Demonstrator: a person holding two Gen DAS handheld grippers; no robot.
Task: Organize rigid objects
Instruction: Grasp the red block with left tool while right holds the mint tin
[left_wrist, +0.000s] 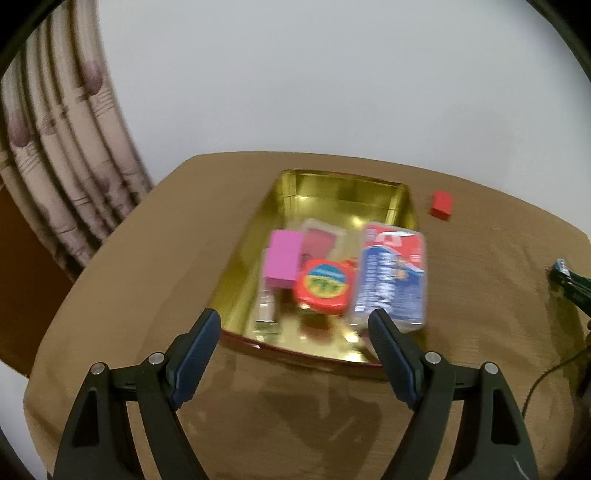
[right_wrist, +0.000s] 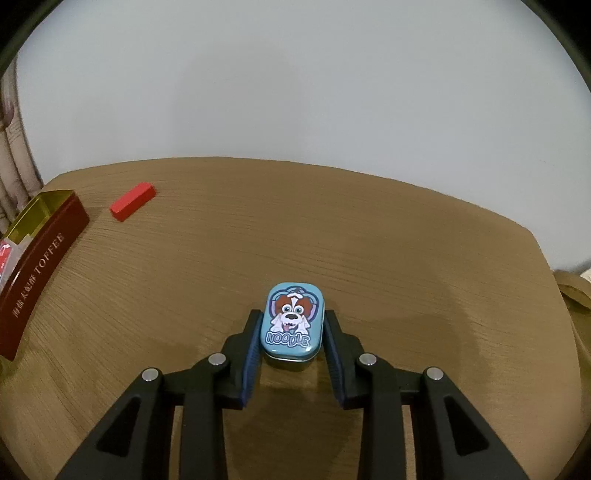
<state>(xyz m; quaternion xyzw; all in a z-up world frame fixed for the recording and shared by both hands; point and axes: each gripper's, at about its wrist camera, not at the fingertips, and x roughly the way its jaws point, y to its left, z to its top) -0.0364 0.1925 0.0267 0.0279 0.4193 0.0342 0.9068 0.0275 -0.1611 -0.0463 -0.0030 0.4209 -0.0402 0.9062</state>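
Observation:
A gold-lined toffee tin (left_wrist: 404, 206) with dark red outer walls (right_wrist: 40, 254) lies open on the brown table. In it lie a pink block (left_wrist: 282, 258), a round red item (left_wrist: 325, 286), a blue and red packet (left_wrist: 393, 275) and a small clear item (left_wrist: 266, 314). My left gripper (left_wrist: 295, 328) is open and empty, just short of the tin's near rim. My right gripper (right_wrist: 291, 326) is shut on a small blue "Noodle" dog tin (right_wrist: 293, 321), low over the table. A red block (left_wrist: 442, 206) lies on the table right of the big tin; it also shows in the right wrist view (right_wrist: 132, 201).
A curtain (left_wrist: 70, 147) hangs at the left beyond the table edge. A dark cable (left_wrist: 543, 380) trails at the right side of the table. The other gripper's tip (left_wrist: 570, 280) shows at the right edge. A white wall stands behind the table.

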